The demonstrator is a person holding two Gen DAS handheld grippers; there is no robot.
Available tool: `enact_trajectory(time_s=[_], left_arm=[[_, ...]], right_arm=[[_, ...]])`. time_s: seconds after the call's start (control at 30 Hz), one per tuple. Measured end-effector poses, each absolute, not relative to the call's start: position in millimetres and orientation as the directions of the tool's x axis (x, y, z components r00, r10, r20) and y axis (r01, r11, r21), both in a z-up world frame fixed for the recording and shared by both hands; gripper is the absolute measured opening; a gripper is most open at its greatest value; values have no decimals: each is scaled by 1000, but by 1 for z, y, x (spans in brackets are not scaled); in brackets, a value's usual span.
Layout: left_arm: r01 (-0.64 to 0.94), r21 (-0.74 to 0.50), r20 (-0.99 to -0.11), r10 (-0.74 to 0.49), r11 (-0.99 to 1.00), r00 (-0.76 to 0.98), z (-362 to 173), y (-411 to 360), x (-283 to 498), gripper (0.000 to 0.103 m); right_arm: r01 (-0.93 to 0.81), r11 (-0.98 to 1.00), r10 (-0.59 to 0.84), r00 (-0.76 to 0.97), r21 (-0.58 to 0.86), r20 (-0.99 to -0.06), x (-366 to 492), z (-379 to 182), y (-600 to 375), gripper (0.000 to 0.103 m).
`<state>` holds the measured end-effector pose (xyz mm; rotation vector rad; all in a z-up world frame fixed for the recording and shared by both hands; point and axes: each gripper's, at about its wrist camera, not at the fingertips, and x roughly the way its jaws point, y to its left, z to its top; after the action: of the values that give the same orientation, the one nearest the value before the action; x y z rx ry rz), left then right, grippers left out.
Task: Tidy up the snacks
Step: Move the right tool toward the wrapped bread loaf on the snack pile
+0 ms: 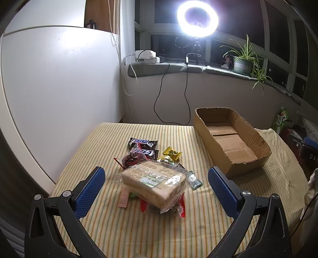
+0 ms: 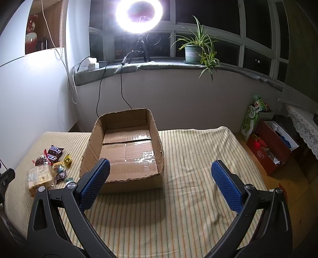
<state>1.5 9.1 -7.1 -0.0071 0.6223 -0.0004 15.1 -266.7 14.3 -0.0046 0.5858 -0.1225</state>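
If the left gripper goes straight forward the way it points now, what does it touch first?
Most likely the bagged bread, which lies centred ahead of the open left gripper, on top of the snack pile. Depth is hard to judge, but nothing else shows in between.

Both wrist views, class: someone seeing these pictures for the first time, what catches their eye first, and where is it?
First the blazing ring light on the windowsill at the back, glaring against dark windows. Next the open cardboard box, empty, on the striped tablecloth. Then the snack pile left of the box, topped by a clear-wrapped cracker pack, straight ahead of the wide-open left claw.
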Motion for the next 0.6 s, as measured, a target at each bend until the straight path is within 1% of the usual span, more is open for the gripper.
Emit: enact_trajectory(time_s=[0.6], left_arm=[[-3, -13, -581, -5, 1000, 814, -8, 9, 1, 103]], right_arm=[[108, 993, -113, 824, -43, -555, 16, 11, -263, 103]])
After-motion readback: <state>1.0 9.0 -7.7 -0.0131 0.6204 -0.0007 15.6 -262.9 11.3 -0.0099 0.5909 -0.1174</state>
